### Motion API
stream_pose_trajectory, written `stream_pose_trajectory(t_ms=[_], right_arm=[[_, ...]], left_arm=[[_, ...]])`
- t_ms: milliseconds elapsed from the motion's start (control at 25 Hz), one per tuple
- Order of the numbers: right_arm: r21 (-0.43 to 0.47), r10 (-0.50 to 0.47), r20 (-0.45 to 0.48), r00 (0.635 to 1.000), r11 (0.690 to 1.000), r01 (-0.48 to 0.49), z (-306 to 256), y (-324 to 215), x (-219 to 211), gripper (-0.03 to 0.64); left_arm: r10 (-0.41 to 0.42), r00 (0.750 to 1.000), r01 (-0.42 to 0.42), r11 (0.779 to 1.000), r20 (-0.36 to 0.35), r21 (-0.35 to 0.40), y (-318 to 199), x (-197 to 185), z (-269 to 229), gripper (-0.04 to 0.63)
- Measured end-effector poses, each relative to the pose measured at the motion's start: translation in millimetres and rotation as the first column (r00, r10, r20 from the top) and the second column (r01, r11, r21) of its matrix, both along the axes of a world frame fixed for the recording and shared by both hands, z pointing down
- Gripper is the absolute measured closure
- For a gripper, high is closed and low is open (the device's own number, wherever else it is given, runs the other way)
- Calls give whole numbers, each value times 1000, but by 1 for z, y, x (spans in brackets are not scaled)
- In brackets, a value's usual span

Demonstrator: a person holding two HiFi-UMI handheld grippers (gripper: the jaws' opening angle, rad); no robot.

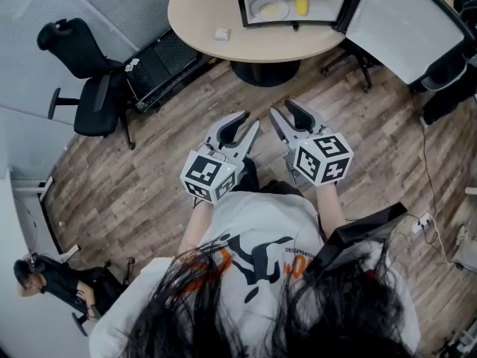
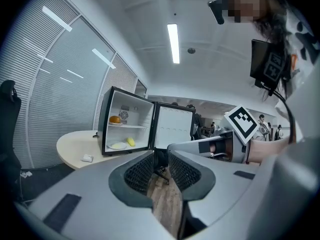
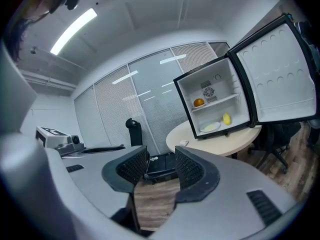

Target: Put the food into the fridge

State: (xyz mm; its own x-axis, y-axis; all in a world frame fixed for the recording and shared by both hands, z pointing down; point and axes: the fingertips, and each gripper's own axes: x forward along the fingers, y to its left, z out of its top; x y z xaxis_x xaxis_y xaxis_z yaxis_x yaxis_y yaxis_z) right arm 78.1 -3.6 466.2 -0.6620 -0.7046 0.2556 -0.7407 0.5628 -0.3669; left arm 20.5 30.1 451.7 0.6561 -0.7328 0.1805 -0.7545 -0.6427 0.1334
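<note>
"Head view first: which step was in hand?" asked the checker.

"Nearly the last, I judged. The fridge (image 3: pixel 186 98) stood on the round table (image 1: pixel 201 13) with its door (image 3: pixel 280 79) swung wide. An orange (image 3: pixel 199 102) lay on the upper shelf. A plate (image 3: pixel 211 127) and a yellow fruit (image 3: pixel 227 118) sat just beside each other on the bottom. The food looked to be in."

"And the grippers?"

"Both were held near the body, well apart from the table. The left gripper (image 1: pixel 252 120) had its jaws drawn together, with only a sliver of floor (image 1: pixel 149 192) showing between the pads. The right gripper (image 1: pixel 281 107) was likewise closed down. Neither held anything."

"So the next move?"

"Probably closing the door. That called for a step forward, then a push on the door's outer face near its free edge to swing it across. A small white thing (image 1: pixel 221 33) lay on the table, and I couldn't tell whether it was food."

"Room to move?"

"Open floor ran straight ahead to the table. A black chair (image 1: pixel 93 80) stood off to the left, clear of the path. The door overhung the table's rim at the right, with another chair's legs (image 1: pixel 350 62) beneath it and a cable (image 1: pixel 431 162) on the floor further right. I'd have kept the feet left of those."
</note>
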Motion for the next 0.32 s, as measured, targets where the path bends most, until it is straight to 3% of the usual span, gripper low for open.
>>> stream_pose_trajectory(t_ms=[320], right_arm=[[-11,32,2,1000,999,-31,1,3,18,431]], left_arm=[[53,999,-53,999,10,-6,4,22,1,502]])
